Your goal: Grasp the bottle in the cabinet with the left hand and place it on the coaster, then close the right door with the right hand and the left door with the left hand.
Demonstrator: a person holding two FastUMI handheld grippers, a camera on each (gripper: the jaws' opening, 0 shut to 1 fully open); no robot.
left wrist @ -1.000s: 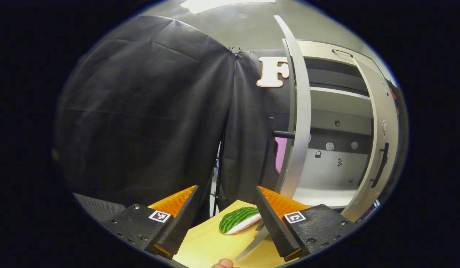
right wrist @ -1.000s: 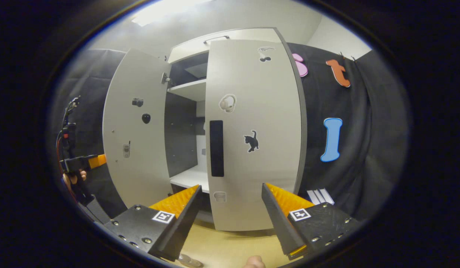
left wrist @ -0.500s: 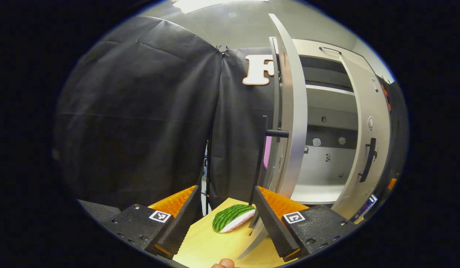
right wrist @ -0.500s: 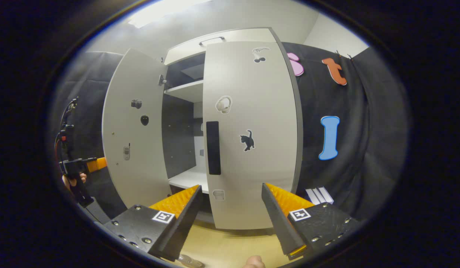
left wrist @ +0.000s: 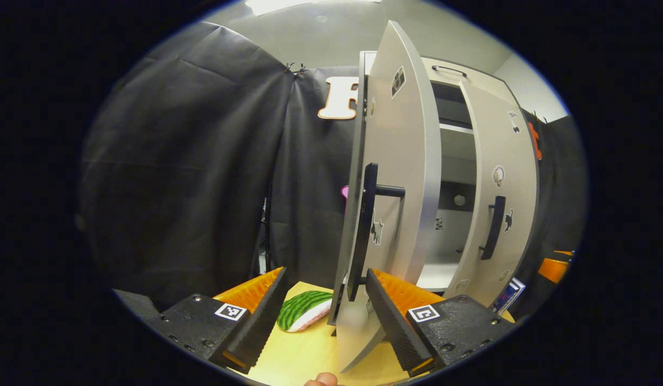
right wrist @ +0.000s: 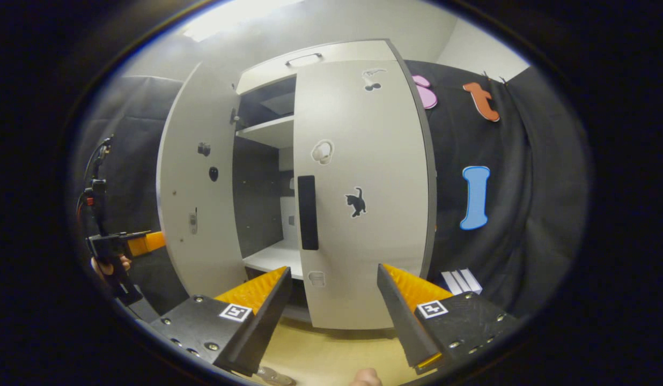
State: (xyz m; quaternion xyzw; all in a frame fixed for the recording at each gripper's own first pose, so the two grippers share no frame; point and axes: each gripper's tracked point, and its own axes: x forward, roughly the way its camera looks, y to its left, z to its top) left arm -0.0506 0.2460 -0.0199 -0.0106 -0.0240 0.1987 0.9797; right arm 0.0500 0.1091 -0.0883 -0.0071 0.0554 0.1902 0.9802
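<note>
Left gripper view finds the left gripper [left wrist: 323,300] low over the wooden table [left wrist: 310,354], fingers spread wide, nothing between them, pointing at the edge of the half-open left door [left wrist: 401,177], whose dark handle [left wrist: 363,230] stands just above the right finger. A watermelon-patterned coaster [left wrist: 302,316] lies on the table between the fingers and the door's foot; no bottle can be made out on it from here. Right gripper view shows the right gripper [right wrist: 331,305] level, jaws likewise apart and empty, facing the nearly shut right door [right wrist: 363,187] with its cat sticker [right wrist: 355,202] and black handle [right wrist: 307,213]. At that view's far left a hand [right wrist: 109,265] grips the other gripper upright by its handle beside the left door. The cabinet [right wrist: 267,214] between the doors shows bare shelves.
</note>
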